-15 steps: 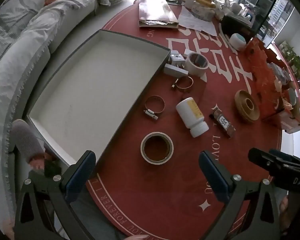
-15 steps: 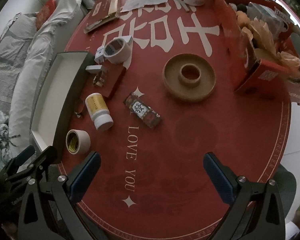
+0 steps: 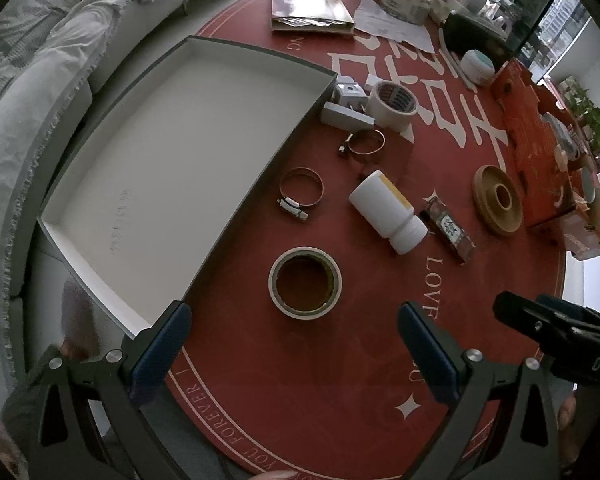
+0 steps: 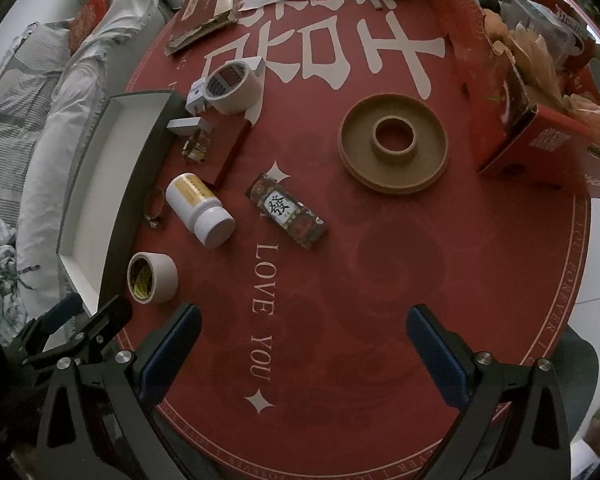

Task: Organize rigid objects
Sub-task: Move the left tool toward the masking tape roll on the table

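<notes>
Nothing sorted yet — box (image 3: 172, 152) ahead of left tongs (image 3: 292, 344) empty; both tongs (image 4: 304, 344) apart, holding nothing; tape roll (image 3: 305, 282) nearest.

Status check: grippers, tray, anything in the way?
Left hand-held gripper and right hand-held gripper open, empty. Tray empty. Tape roll nearest, unobstructed.
</notes>
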`<state>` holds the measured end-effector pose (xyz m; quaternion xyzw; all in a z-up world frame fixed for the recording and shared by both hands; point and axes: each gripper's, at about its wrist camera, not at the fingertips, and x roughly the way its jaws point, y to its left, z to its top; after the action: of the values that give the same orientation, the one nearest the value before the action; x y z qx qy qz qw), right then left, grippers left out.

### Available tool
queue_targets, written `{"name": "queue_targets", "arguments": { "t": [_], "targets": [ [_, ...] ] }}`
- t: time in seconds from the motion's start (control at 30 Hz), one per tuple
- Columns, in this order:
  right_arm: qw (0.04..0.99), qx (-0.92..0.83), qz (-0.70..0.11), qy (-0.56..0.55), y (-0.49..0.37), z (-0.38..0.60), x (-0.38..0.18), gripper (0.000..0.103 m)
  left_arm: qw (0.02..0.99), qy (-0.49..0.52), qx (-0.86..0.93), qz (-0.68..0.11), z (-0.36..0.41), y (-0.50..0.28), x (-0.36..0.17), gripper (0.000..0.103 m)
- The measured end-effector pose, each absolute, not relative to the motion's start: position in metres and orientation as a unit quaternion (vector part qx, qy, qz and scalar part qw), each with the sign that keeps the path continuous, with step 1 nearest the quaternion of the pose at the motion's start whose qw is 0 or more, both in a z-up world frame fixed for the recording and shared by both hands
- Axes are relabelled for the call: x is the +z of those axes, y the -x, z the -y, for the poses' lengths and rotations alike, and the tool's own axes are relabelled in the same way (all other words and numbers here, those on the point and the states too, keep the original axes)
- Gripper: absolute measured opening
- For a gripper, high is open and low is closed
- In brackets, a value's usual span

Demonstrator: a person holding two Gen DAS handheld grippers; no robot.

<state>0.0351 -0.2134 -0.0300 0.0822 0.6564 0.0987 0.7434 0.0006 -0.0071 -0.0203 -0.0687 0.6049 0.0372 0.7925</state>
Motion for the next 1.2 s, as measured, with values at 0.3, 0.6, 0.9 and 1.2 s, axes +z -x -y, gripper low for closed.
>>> {"name": "queue_targets", "arguments": {
  "t": [0.3, 0.6, 0.9, 1.2],
  "targets": [
    [0.741, 0.098, -0.66, -0.08, -0.038, 0.212, -0.032, 0.103, 0.788, 0.067, 0.04, -0.61, 0.009, -0.003, -0.023, 0.103],
    [0.738, 0.097, -0.663, -0.081, -0.039, 0.214, -0.034, 0.103, 0.784, 0.062, 0.046, -0.617, 0.007, -0.004, -0.028, 0.103],
    [0.735, 0.088, -0.667, -0.087, -0.037, 0.222, -0.041, 0.103, 0.774, 0.065, 0.055, -0.628, -0.002, -0.003, -0.032, 0.103],
    [0.731, 0.086, -0.671, -0.09, -0.035, 0.226, -0.045, 0.103, 0.765, 0.063, 0.044, -0.64, 0.004, -0.003, -0.036, 0.103]
  ]
}}
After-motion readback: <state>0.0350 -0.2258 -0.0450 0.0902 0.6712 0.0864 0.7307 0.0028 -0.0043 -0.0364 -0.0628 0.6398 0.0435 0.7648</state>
